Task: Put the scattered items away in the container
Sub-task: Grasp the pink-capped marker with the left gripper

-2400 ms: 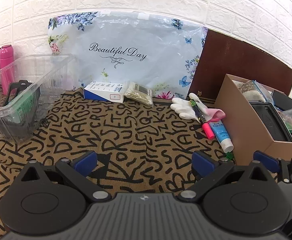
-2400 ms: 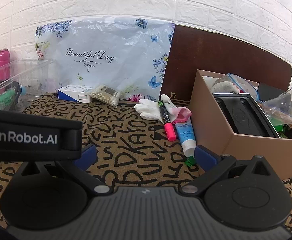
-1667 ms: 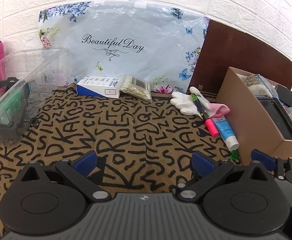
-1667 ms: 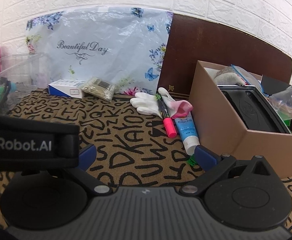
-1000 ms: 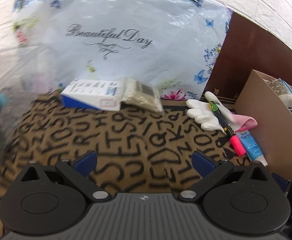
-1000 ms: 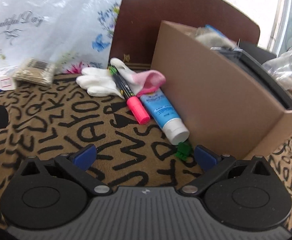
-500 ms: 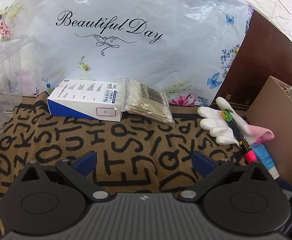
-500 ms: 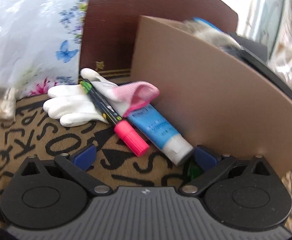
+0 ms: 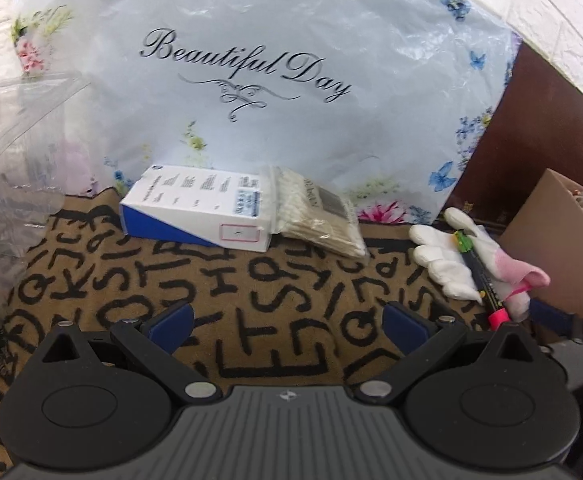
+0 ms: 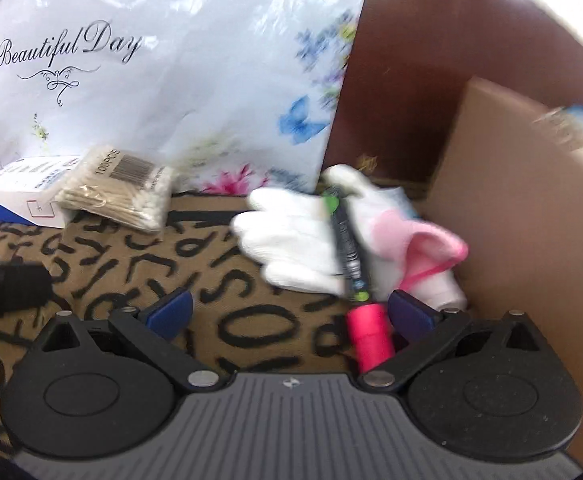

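Approach step: right gripper (image 10: 289,314) spread wide, empty, low over the pink-capped marker (image 10: 349,264) lying across the white glove (image 10: 291,240) beside the cardboard box (image 10: 531,220); left gripper (image 9: 287,320) spread, idle; next, straddle the marker and close.

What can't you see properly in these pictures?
- Blue tube: in the right wrist view only a white end shows; glove and jaws hide the rest.
- Cardboard box: contents blurred and cut off by the edge in the right wrist view.
- Marker label: too blurred to read.
- Clear bin: cut off at the left edge of the left wrist view; contents smeared.
- White box print: too small.
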